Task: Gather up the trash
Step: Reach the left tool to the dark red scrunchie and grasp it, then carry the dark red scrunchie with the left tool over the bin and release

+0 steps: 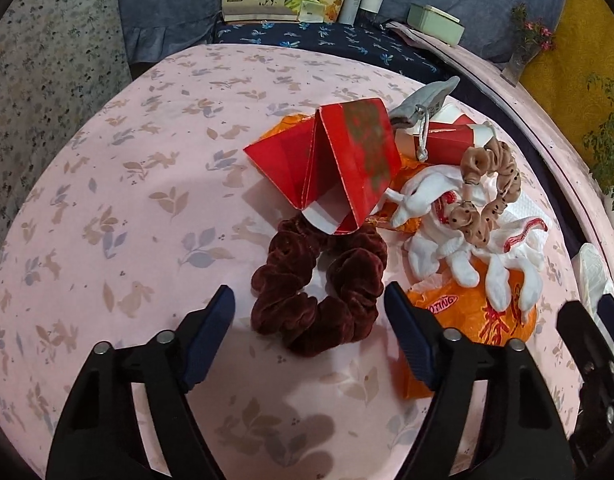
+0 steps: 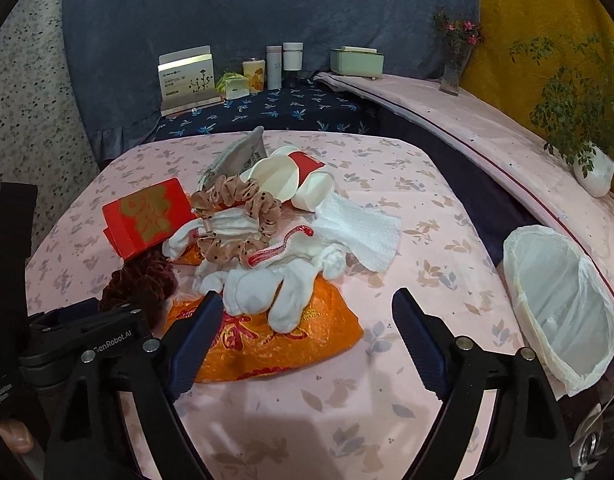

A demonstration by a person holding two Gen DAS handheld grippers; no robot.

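Observation:
A heap of trash lies on the pink rabbit-print cloth (image 1: 107,200). My left gripper (image 1: 309,294) is open, its fingers either side of a dark red velvet scrunchie (image 1: 347,276) without pressing it. Just beyond stands a crumpled red paper box (image 1: 347,160). My right gripper (image 2: 307,300) is open over white gloves (image 2: 267,284) lying on an orange plastic bag (image 2: 275,344). A brown dotted scrunchie (image 2: 243,196) rests on the gloves, with a white tissue (image 2: 359,228) and paper cups (image 2: 275,176) behind it.
A bin with a white liner (image 2: 559,304) stands off the table's right edge. A grey pouch (image 2: 243,152) lies at the back of the heap. Boxes and bottles (image 2: 275,64) line a dark blue shelf behind. A potted plant (image 2: 587,168) sits on the right ledge.

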